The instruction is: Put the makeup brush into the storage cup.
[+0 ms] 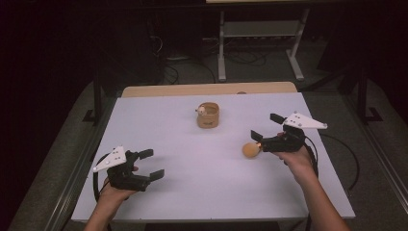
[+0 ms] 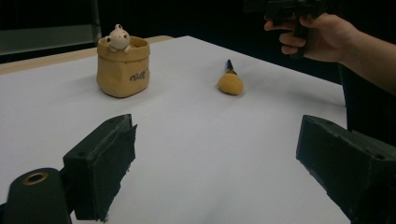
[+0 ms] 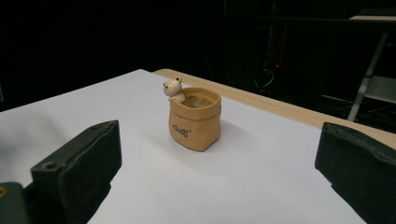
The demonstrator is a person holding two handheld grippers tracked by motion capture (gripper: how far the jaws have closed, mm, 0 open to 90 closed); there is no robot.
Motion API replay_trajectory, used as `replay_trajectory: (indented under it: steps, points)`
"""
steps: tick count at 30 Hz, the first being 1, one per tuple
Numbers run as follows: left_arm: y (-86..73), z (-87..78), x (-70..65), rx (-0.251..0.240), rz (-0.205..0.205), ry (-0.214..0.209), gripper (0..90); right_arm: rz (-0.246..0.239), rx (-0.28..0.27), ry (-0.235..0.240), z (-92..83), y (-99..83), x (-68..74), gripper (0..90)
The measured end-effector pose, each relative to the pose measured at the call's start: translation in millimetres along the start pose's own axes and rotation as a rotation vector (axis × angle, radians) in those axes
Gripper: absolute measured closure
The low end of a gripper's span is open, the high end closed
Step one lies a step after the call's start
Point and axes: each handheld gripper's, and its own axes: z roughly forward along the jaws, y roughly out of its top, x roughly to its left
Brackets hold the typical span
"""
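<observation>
A: So where are we at? Our right tool (image 1: 264, 126) hangs with its jaws spread wide, gripping nothing, and the brush (image 1: 250, 149) lies on the desk (image 1: 192, 192) just below it.

B: Yep, and that brush sits well right of the pot (image 1: 208, 115), nearer our side. Our left tool (image 1: 151, 163) is wide apart and empty too, well left of the pot.

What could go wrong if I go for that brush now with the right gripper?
The brush has a round head and lies loose on the table, so the open right gripper could nudge it into rolling away. Its thin handle lies flat, so the fingers may scrape the table or slip off.
</observation>
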Motion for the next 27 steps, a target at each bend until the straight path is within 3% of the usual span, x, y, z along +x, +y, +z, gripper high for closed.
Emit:
replay_trajectory:
  steps: [5, 19, 27]
  points:
    - [-0.6, 0.5, 1.3, 0.001, -0.014, -0.002, 11.3, 0.011, -0.008, 0.001, 2.8, -0.2, -2.2, 0.0]
    - [-0.5, 0.9, 1.1, 0.004, 0.001, -0.002, 11.2, 0.016, -0.027, -0.007, 10.3, 8.9, -10.6, 0.0]
    - [-0.7, 1.5, 1.6, 0.013, 0.005, -0.001, 11.1, 0.000, -0.004, -0.013, 15.7, 15.2, -13.7, 0.0]
